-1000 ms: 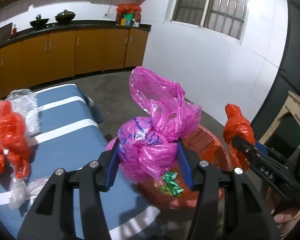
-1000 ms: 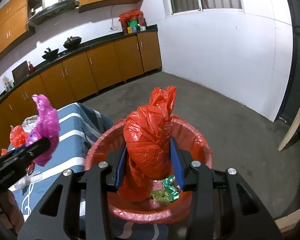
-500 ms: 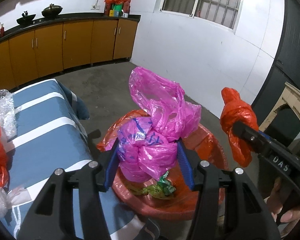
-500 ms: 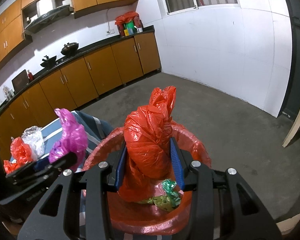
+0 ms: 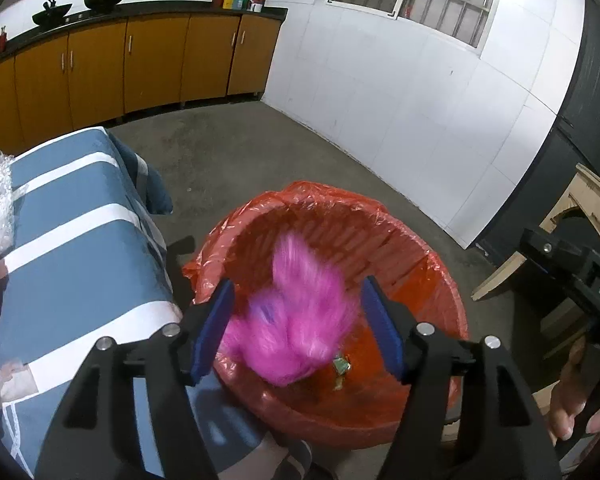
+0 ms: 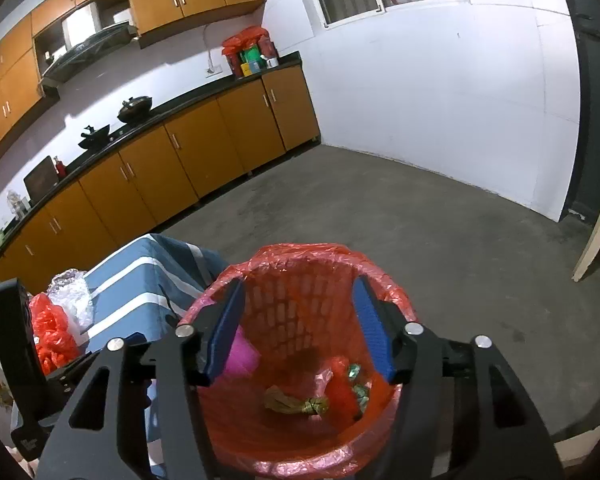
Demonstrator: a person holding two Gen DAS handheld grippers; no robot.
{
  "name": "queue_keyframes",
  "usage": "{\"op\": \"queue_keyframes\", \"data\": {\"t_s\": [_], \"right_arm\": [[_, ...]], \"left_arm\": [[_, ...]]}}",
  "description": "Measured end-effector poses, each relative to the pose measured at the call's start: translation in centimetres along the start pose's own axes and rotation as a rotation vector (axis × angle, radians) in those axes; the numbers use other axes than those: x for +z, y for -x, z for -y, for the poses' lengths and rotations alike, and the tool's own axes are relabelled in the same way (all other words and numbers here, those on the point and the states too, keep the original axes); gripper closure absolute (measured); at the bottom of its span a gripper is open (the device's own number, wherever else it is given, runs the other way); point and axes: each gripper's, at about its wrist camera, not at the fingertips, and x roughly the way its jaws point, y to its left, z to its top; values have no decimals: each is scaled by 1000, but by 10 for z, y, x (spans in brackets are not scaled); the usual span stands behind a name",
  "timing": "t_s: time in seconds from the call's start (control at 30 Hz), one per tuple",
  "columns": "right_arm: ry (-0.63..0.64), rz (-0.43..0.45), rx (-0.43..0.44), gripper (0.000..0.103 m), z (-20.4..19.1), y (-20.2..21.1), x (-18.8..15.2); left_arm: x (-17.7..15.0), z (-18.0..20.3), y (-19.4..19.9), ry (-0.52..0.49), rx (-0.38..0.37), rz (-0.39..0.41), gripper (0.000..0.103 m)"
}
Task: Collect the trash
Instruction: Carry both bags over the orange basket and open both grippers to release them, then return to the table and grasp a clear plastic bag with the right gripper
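A basket lined with red plastic (image 5: 320, 194) (image 6: 300, 250) stands on the floor beside the blue striped table (image 5: 68, 248). My left gripper (image 5: 296, 292) hangs over it, its jaws opening. The pink bag (image 5: 296, 328) is a falling blur between them, clear of both pads. My right gripper (image 6: 299, 286) is also above the basket, jaws opening, nothing between them. The red bag (image 6: 340, 384) lies at the bottom among green wrappers (image 6: 296, 402). The pink bag (image 6: 240, 354) shows at the basket's left side. Each wrist view catches the other gripper's black body at its edge.
A red bag (image 6: 52, 332) and bubble wrap (image 6: 70, 292) lie on the table. Orange cabinets (image 6: 188, 176) run along the far wall. A wooden frame (image 5: 580, 216) leans at the right. Bare concrete floor (image 6: 440, 240) lies beyond the basket.
Both grippers have let go. The pink bag is dropping out of the left jaws and the red bag now lies in the basket. The left gripper moved over the basket.
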Motion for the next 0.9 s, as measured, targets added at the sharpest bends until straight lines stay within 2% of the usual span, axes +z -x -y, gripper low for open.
{"op": "queue_keyframes", "data": {"t_s": [0.1,0.17,0.2,0.27,0.33,0.47,0.67,0.77,0.9], "right_arm": [[2,22,-26,31,-1,4,-2],[15,55,-63,12,-3,9,-3],[26,68,-86,9,-4,11,-3],[84,106,-149,5,-13,17,-4],[133,122,-169,4,-23,19,-6],[180,130,-143,4,-41,22,-10],[221,122,-70,4,-74,23,-15],[252,116,-20,4,-99,23,-19],[293,103,67,4,-140,20,-31]], "left_arm": [[-2,-3,6,4,27,15,31],[-3,-6,13,5,75,39,23],[-5,-7,20,3,123,59,16],[-9,-12,30,5,185,87,10],[-12,-20,40,11,235,95,5],[-20,-40,63,27,300,115,4],[-32,-79,108,63,422,195,4],[-40,-111,141,101,505,248,4],[-53,-153,178,170,583,281,4]]}}
